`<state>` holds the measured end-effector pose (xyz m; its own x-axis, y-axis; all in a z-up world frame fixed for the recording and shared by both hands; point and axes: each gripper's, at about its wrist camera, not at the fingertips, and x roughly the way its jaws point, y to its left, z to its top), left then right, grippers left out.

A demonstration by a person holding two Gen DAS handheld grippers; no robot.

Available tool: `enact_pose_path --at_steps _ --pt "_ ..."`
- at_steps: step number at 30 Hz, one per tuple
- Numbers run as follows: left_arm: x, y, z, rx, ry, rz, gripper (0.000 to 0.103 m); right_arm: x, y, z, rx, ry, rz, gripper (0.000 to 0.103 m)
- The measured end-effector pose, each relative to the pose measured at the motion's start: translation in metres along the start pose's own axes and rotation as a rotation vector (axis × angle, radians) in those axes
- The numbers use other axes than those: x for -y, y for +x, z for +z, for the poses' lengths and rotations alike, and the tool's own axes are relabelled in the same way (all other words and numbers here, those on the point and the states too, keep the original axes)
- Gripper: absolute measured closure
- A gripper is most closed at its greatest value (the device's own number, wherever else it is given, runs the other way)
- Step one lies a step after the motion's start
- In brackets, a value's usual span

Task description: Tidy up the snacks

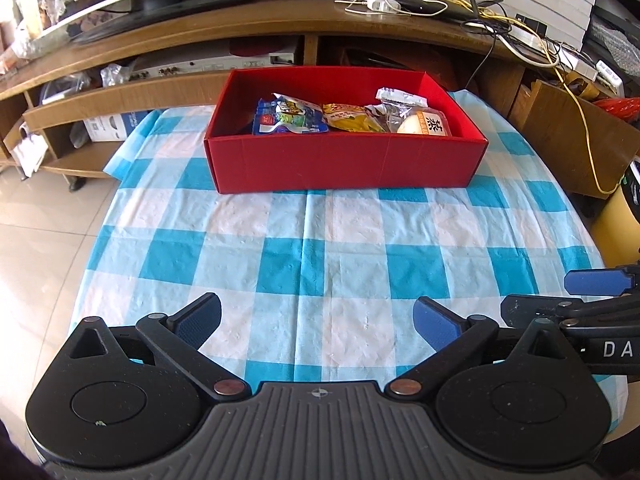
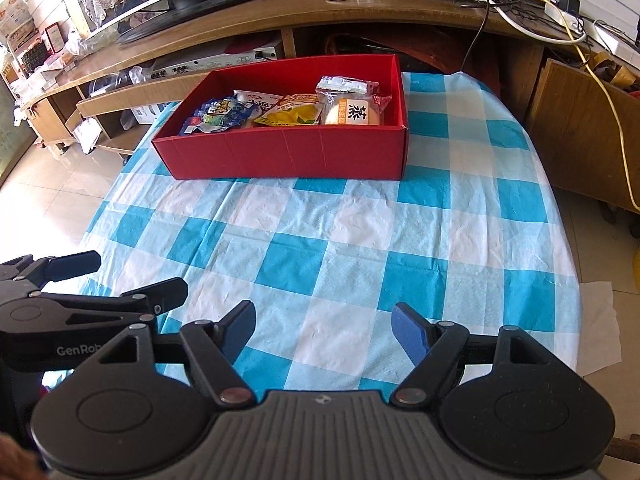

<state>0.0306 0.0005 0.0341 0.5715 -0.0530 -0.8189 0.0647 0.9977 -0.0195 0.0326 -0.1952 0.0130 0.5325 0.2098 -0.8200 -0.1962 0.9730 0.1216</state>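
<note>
A red box [image 1: 344,160] [image 2: 288,152] stands at the far side of the blue-and-white checked table [image 1: 320,240] [image 2: 340,232]. Inside lie several snack packs: a blue one [image 1: 290,118] [image 2: 218,114], a yellow one [image 1: 350,118] [image 2: 294,114] and a bun pack [image 1: 424,124] [image 2: 352,114]. My left gripper [image 1: 318,320] is open and empty over the table's near edge. My right gripper [image 2: 324,326] is open and empty beside it. Each gripper shows at the edge of the other's view: the right [image 1: 568,292], the left [image 2: 120,276].
A wooden TV stand [image 1: 240,28] with a monitor, cables and a router runs behind the table. Tiled floor lies to the left [image 1: 40,240]. A white tissue [image 2: 600,328] lies on the floor at the right.
</note>
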Motion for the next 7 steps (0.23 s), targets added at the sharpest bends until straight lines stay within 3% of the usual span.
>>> enact_pose_path --at_steps 7 --pt "-0.0033 0.0009 -0.0007 -0.009 -0.012 0.031 0.000 0.0004 0.0025 -0.0008 -0.011 -0.001 -0.011 0.016"
